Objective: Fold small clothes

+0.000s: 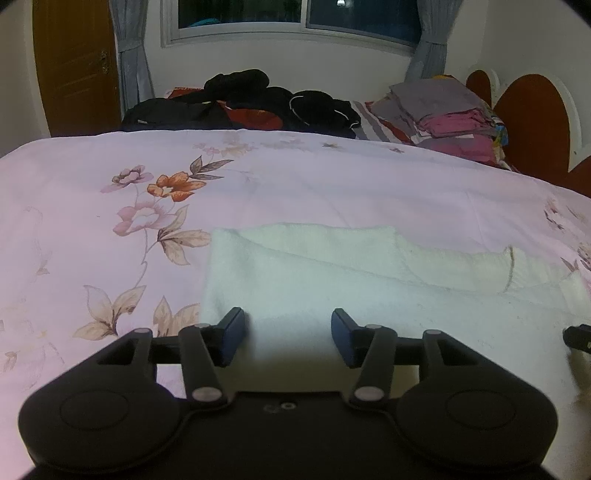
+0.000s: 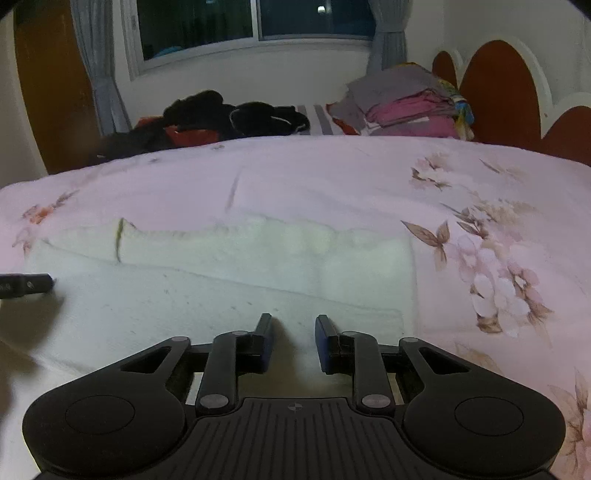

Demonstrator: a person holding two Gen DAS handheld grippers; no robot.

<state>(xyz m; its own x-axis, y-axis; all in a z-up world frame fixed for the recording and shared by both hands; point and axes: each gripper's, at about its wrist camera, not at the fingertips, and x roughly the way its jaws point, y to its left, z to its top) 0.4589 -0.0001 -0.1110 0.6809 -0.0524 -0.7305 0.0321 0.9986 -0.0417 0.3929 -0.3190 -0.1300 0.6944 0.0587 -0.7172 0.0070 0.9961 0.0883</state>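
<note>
A white fuzzy garment (image 1: 332, 273) lies flat on the pink floral bedspread (image 1: 110, 192), partly folded with a layer lying across its far side. My left gripper (image 1: 288, 332) is open, low over the garment's near left part, holding nothing. In the right wrist view the same garment (image 2: 240, 266) spreads across the bed (image 2: 480, 192). My right gripper (image 2: 294, 341) is open over the garment's near right part, empty. The tip of the right gripper shows at the right edge of the left view (image 1: 578, 336); the left gripper's tip shows at the left edge of the right view (image 2: 26, 284).
Dark clothes (image 1: 251, 99) are heaped at the far side of the bed. A stack of folded grey and pink clothes (image 1: 443, 114) stands at the far right by the red headboard (image 1: 532, 122). A window (image 1: 295, 14) and a door (image 1: 74, 62) are behind.
</note>
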